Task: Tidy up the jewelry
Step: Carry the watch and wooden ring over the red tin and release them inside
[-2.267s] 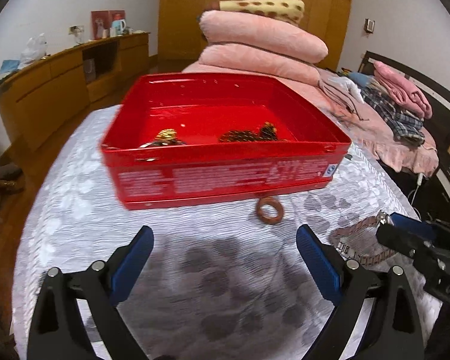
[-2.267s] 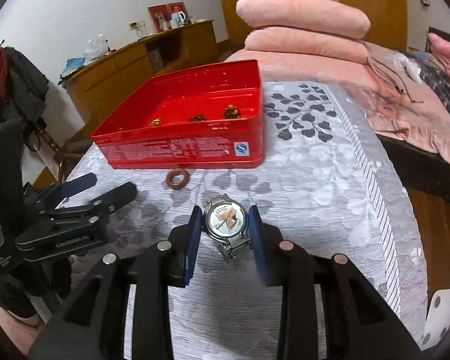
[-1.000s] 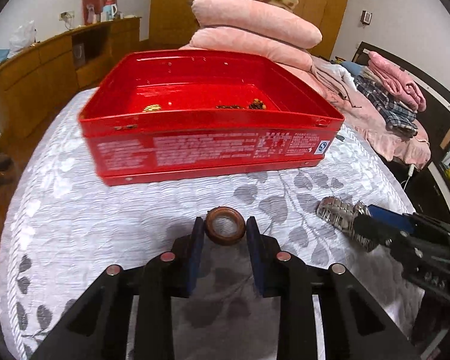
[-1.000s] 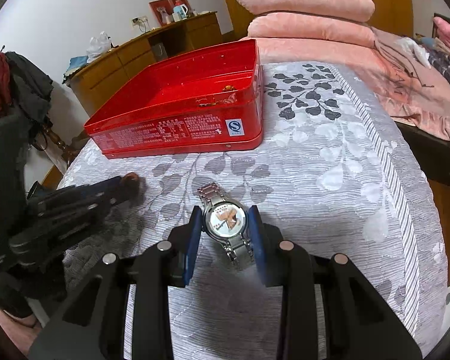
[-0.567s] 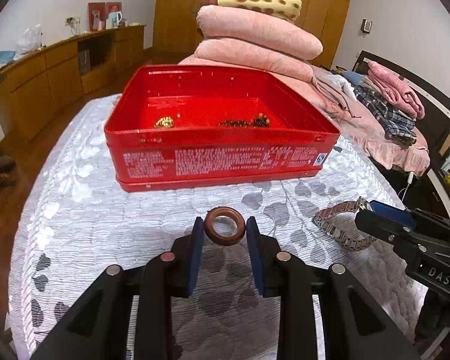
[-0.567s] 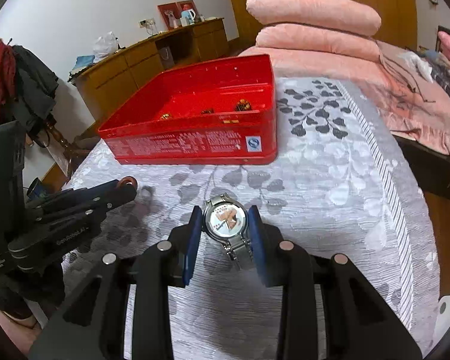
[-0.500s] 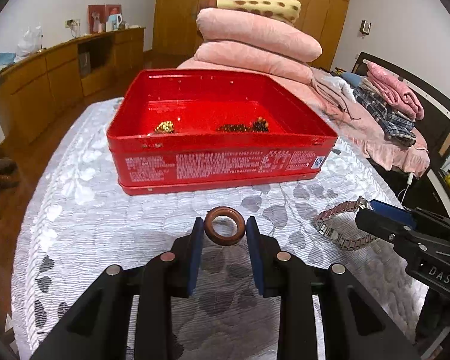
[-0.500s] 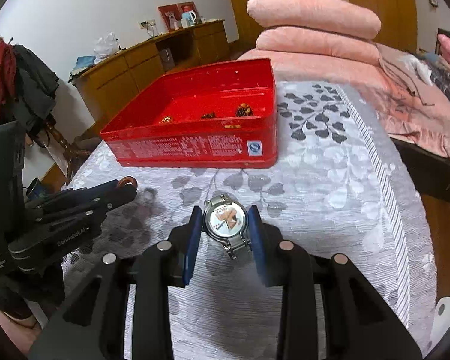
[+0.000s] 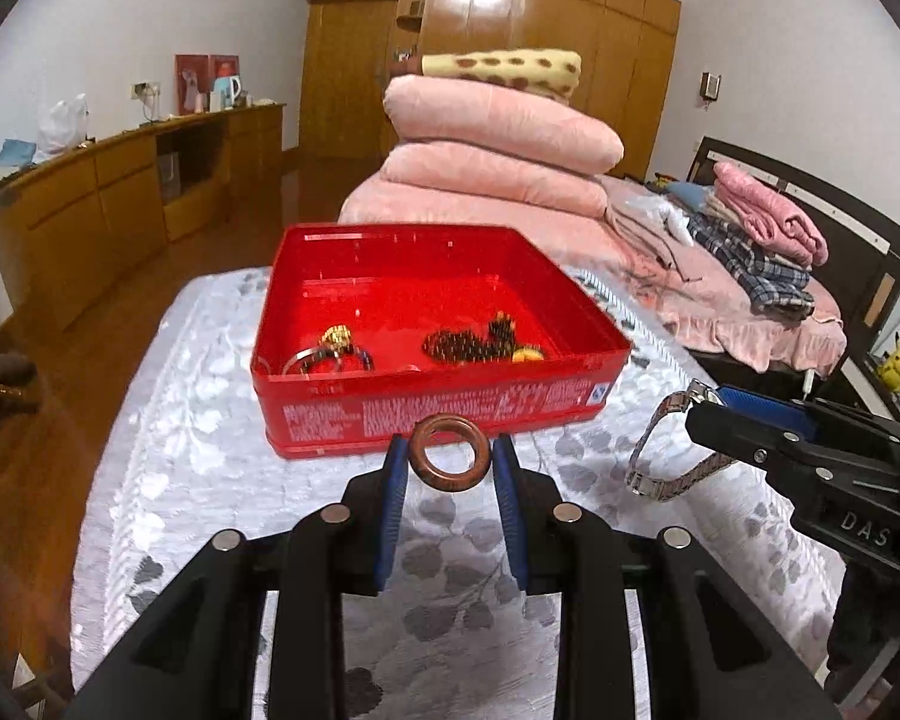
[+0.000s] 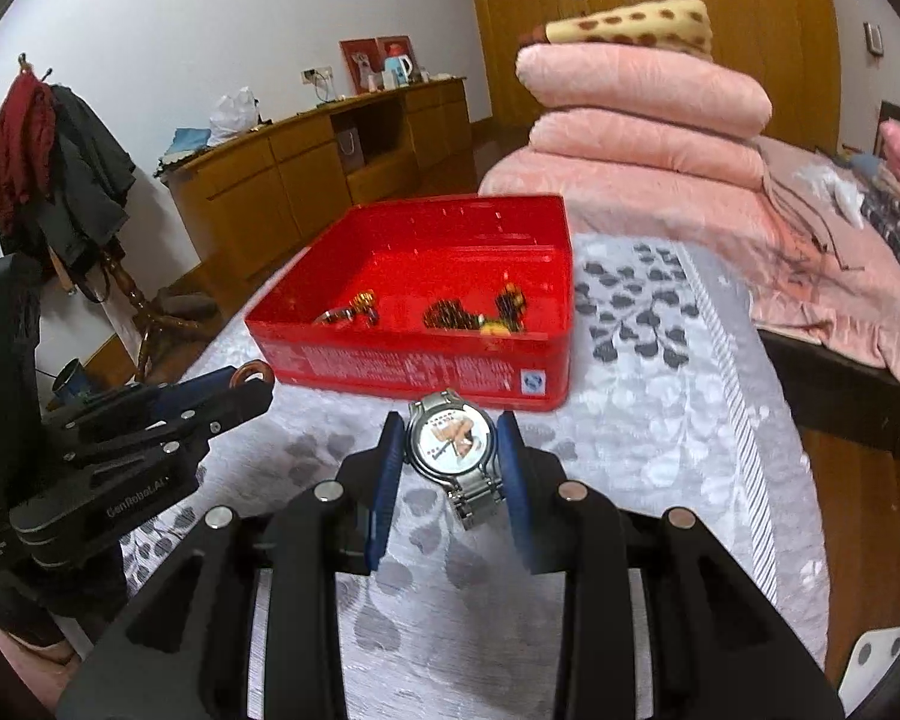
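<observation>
My left gripper (image 9: 449, 461) is shut on a brown ring (image 9: 450, 461), held above the grey leaf-patterned cloth, just short of the red tin box (image 9: 432, 408). My right gripper (image 10: 450, 450) is shut on a silver wristwatch (image 10: 452, 446) whose metal band hangs below its white dial. The watch band (image 9: 660, 468) also shows at the right of the left wrist view. Inside the red tin box (image 10: 414, 372) lie a gold piece with a silver hoop (image 9: 330, 348) and a dark beaded string (image 9: 474, 342). The left gripper (image 10: 252, 378) appears at the left of the right wrist view.
The cloth-covered table (image 9: 210, 450) drops off at its left edge to a wooden floor. Stacked pink quilts (image 9: 498, 162) lie behind the box on a bed with folded clothes (image 9: 762, 240). A wooden sideboard (image 10: 306, 174) and a coat stand (image 10: 60, 180) are at the left.
Both grippers have risen with the ring and the watch still held, so the inside of the red box and its jewelry now shows more fully. The watch band has lifted off the cloth.
</observation>
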`<state>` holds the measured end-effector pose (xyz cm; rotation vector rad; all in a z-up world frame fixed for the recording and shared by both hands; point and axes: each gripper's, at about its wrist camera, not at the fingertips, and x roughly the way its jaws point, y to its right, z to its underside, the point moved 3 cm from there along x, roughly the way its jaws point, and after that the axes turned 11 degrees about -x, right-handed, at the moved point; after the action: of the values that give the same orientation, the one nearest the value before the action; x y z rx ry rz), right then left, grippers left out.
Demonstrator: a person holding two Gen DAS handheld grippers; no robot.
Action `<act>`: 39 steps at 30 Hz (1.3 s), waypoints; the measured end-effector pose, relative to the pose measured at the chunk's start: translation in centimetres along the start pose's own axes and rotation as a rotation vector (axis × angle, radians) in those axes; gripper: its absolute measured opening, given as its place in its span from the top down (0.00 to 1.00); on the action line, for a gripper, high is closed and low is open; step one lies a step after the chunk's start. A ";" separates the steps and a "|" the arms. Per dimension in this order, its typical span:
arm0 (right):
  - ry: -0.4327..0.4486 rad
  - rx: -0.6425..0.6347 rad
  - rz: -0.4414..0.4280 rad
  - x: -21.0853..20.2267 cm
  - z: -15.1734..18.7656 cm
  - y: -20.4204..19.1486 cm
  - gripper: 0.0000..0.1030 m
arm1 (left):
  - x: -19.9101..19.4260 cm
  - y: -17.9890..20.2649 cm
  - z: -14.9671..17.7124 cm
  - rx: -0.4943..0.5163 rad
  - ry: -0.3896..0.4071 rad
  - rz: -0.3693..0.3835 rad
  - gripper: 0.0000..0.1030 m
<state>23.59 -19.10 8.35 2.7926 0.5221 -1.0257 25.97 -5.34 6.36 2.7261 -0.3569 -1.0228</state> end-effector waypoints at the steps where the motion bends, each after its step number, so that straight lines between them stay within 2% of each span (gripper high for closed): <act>1: 0.007 -0.006 0.001 -0.1 -0.4 -0.1 0.71 | -0.2 -0.1 -0.2 0.000 0.006 0.000 0.72; 17: 0.077 -0.019 -0.015 1.7 -7.4 0.8 0.71 | 1.6 -0.7 -6.3 -0.015 0.088 -0.027 0.72; 25: 0.046 0.008 -0.028 5.5 -9.5 2.2 0.71 | 5.2 -1.2 -8.5 -0.028 0.059 -0.043 0.72; 31: -0.012 0.027 -0.019 8.5 -9.0 2.9 0.71 | 7.7 -1.9 -8.4 -0.036 0.018 -0.073 0.72; 32: -0.022 0.025 -0.014 8.9 -8.9 2.9 0.70 | 8.0 -2.0 -8.4 -0.038 0.012 -0.077 0.70; 35: -0.031 0.032 0.006 9.7 -8.6 3.2 0.68 | 8.8 -2.4 -8.2 -0.045 0.006 -0.109 0.42; 37: -0.025 0.034 0.017 9.6 -8.5 3.4 0.61 | 9.1 -2.9 -8.2 -0.050 0.003 -0.124 0.41; 39: -0.016 0.030 0.035 9.3 -8.5 3.4 0.55 | 9.0 -3.1 -8.1 -0.059 0.000 -0.125 0.35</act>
<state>36.58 -17.79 8.83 2.8067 0.4578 -1.0558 38.42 -4.20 5.94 2.7246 -0.1543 -1.0461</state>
